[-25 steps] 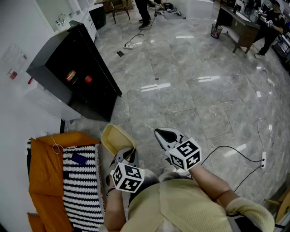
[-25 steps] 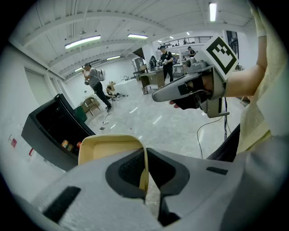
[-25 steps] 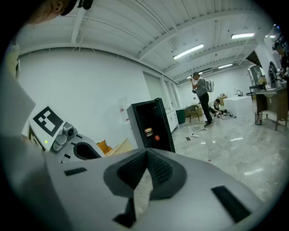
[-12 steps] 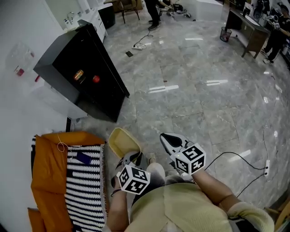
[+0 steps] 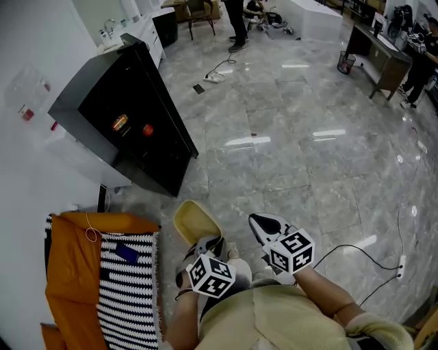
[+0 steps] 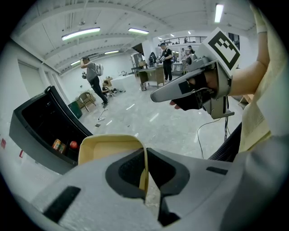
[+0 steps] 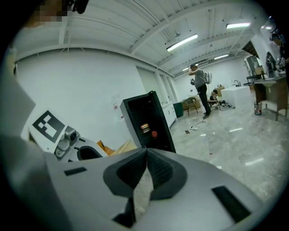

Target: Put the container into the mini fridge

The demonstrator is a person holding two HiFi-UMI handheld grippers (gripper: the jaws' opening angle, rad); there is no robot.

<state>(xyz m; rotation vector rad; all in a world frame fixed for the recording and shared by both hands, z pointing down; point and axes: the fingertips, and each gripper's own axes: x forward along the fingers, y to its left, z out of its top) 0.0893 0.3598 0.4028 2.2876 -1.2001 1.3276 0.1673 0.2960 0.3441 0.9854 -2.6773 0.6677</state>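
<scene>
A pale yellow container (image 5: 194, 220) is held out over the floor by my left gripper (image 5: 207, 247), which is shut on its near rim; in the left gripper view the rim of the container (image 6: 108, 146) runs between the jaws. My right gripper (image 5: 263, 224) hangs beside it on the right, shut with nothing in it. The black mini fridge (image 5: 123, 116) stands ahead at the left with its door open; a can (image 5: 120, 123) and a red round item (image 5: 147, 129) show inside. From the right gripper view the mini fridge (image 7: 146, 122) lies straight ahead.
An orange cloth with a black-and-white striped fabric (image 5: 126, 287) lies at the lower left by the white wall. Cables (image 5: 356, 239) trail over the marble floor on the right. People (image 5: 236, 17) and desks stand far back.
The view has drifted forward: the fridge looks a little nearer and both grippers sit slightly lower and to the right in the head view. The left gripper keeps its hold on the container.
</scene>
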